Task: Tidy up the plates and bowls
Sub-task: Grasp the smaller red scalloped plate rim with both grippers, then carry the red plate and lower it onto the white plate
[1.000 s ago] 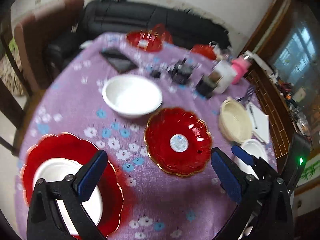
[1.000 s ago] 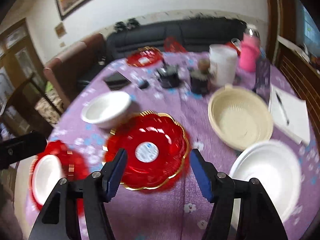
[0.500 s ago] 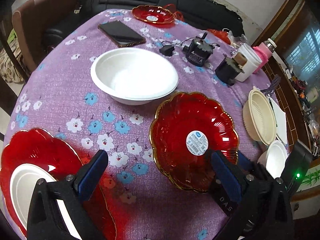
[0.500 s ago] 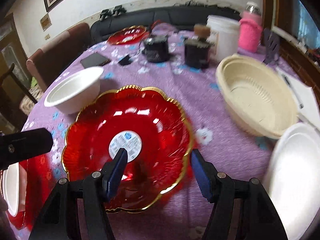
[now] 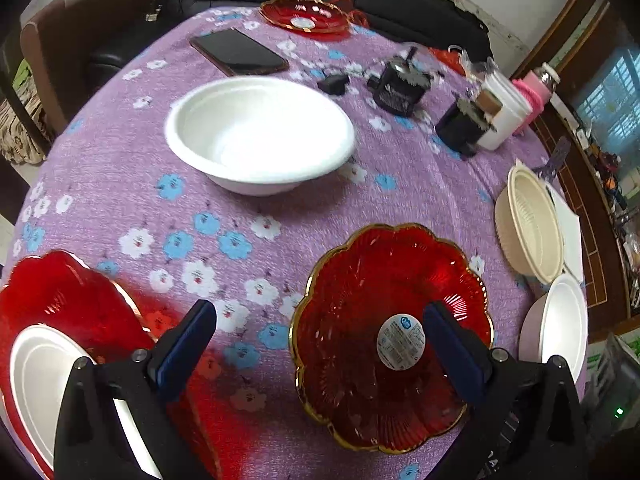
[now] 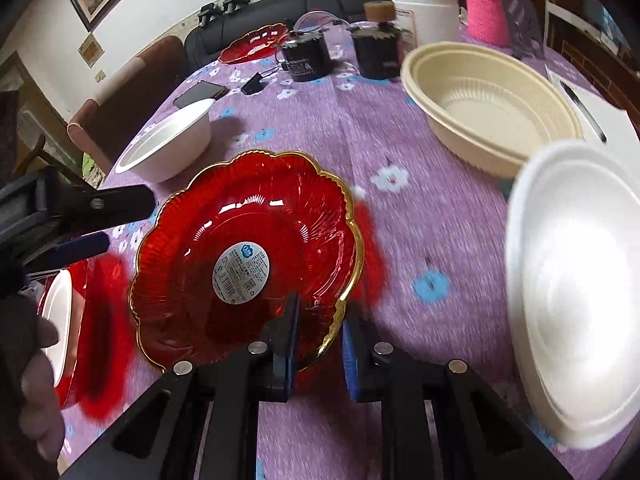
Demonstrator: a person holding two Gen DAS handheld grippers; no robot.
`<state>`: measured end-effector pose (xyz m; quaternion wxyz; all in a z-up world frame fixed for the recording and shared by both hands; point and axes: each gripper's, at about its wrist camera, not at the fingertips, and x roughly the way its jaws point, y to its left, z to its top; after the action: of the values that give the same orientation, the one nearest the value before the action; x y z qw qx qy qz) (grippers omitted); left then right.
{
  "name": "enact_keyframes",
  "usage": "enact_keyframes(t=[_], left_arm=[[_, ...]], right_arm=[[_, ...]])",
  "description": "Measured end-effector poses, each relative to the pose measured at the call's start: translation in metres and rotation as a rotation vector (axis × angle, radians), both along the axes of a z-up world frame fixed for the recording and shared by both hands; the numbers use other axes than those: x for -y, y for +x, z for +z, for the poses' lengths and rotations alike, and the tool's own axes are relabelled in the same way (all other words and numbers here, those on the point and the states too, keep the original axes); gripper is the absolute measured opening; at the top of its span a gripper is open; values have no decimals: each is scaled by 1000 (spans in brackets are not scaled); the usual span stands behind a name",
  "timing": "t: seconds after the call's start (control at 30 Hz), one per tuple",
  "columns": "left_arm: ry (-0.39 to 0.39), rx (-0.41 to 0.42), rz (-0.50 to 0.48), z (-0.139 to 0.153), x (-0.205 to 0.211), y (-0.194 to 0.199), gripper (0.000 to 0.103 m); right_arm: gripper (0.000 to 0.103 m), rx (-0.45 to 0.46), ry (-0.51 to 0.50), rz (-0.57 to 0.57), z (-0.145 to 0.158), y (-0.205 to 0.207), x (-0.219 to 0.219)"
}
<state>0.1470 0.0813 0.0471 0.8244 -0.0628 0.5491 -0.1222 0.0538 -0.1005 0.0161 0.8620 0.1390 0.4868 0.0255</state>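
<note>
Beside red plate (image 6: 248, 264): white bowl (image 6: 172, 144) | right gripper (image 6: 318, 344) just clamped on rim | left gripper (image 5: 320, 344) apart

A red scalloped glass plate (image 6: 248, 256) with gold rim sits near the table's front edge; a white bowl (image 5: 260, 134) stands mid-table, a cream bowl (image 6: 492, 104) at the right edge.

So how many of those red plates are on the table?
3: one in the middle, its near rim in the right gripper; one at the left under a white dish; one at the far edge.
</note>
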Motion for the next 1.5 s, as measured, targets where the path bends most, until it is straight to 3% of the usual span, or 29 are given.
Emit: enact_keyframes(t=[0.17, 0.27, 0.37, 0.53, 0.6, 0.83, 1.27, 1.5], left_arm=[[87, -11, -12, -11, 18, 2, 90], [143, 12, 5, -14, 19, 6, 90], [140, -6, 9, -21, 17, 11, 90], [159, -47, -38, -26, 25, 11, 67], [134, -69, -36, -24, 25, 8, 41], [116, -31, -4, -9, 14, -4, 40], [37, 113, 64, 49, -19, -47, 40], [-35, 162, 150, 71, -74, -73, 41]], right_arm=[[20, 10, 1, 7, -1, 0, 1], [20, 17, 6, 12, -1, 0, 2], [20, 24, -1, 14, -1, 1, 1], [21, 36, 1, 10, -2, -1, 2], [21, 42, 3, 8, -1, -3, 1], [22, 105, 80, 3, 6, -11, 5], [22, 312, 110, 35, 65, -41, -16], [22, 310, 122, 110, 78, -46, -58]])
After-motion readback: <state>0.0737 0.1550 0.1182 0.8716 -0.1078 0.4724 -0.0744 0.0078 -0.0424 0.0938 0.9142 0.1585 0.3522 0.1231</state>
